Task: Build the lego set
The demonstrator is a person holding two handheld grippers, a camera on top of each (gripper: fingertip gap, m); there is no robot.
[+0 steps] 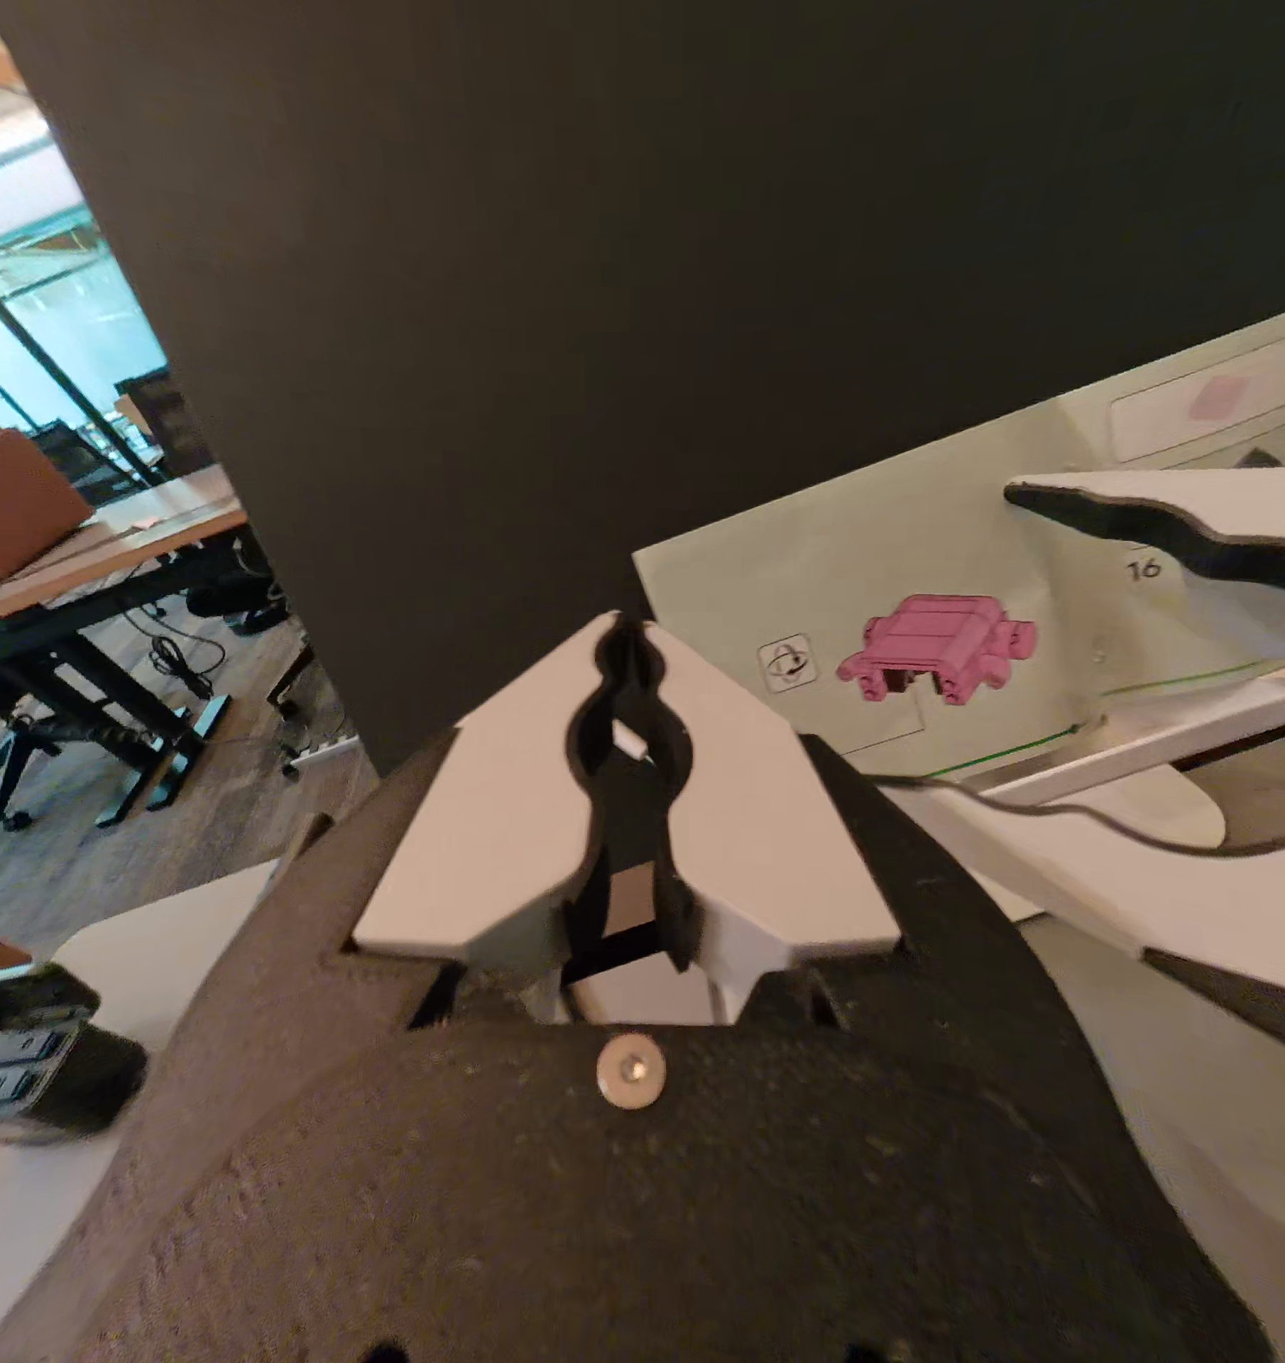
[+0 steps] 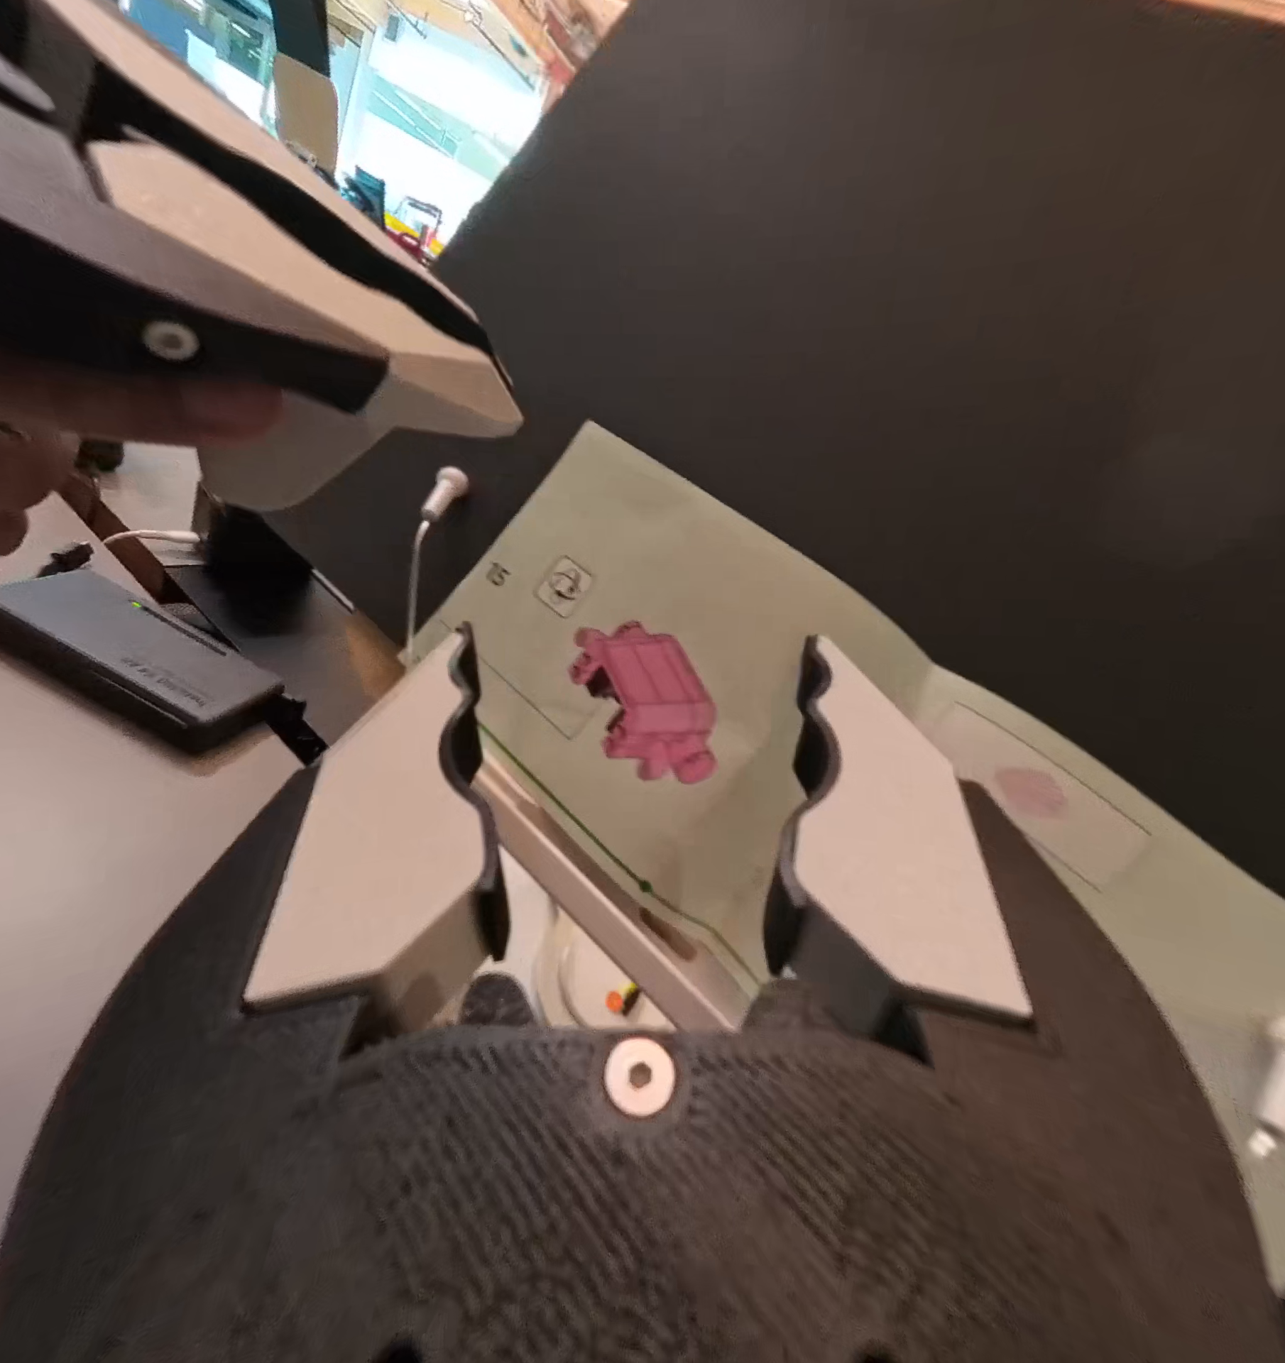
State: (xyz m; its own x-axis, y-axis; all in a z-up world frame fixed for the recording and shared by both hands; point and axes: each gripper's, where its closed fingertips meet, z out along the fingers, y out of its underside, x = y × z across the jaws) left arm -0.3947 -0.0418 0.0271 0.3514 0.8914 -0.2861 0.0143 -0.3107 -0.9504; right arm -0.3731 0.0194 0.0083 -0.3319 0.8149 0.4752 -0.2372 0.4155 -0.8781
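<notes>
Facing instruction booklet [image 2: 647, 664], right hand-held gripper [image 2: 636, 664] spread, left hand-held gripper [image 1: 628, 627] pinched together.

Office, desks [image 1: 108, 546], wheeled chairs [image 1: 5, 745], glass partitions [image 1: 42, 310]

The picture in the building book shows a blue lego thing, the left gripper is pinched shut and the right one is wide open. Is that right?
Not quite. The lego model drawn in the instruction booklet is pink, not blue; both wrist views show it. The rest holds: the left gripper is pinched shut and the right gripper is wide open.
</notes>
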